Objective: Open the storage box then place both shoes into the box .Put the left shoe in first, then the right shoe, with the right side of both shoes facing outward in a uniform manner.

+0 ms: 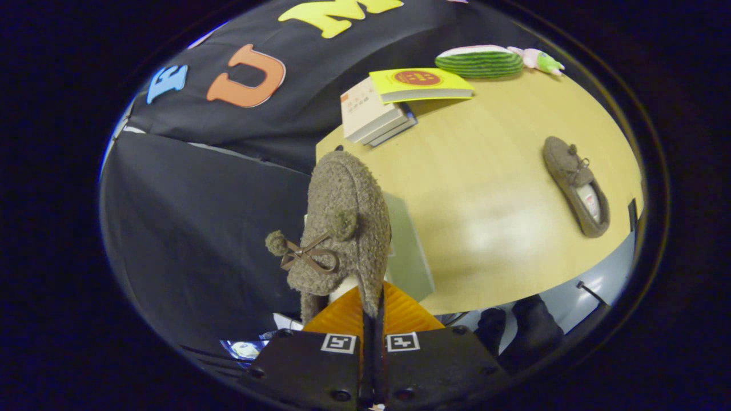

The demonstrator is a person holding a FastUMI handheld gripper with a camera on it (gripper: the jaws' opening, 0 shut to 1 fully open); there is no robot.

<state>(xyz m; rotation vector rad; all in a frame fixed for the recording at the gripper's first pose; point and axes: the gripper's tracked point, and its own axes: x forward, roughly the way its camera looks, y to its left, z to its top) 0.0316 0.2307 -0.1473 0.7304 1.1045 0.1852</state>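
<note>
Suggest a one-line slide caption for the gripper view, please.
Gripper shut on one fuzzy shoe, lifted beside the table; the other shoe lies there.

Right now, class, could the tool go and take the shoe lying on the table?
Probably not yet: the tool is shut on the other shoe, so its fingers are occupied. The path across the table to the lying shoe looks free.
</note>
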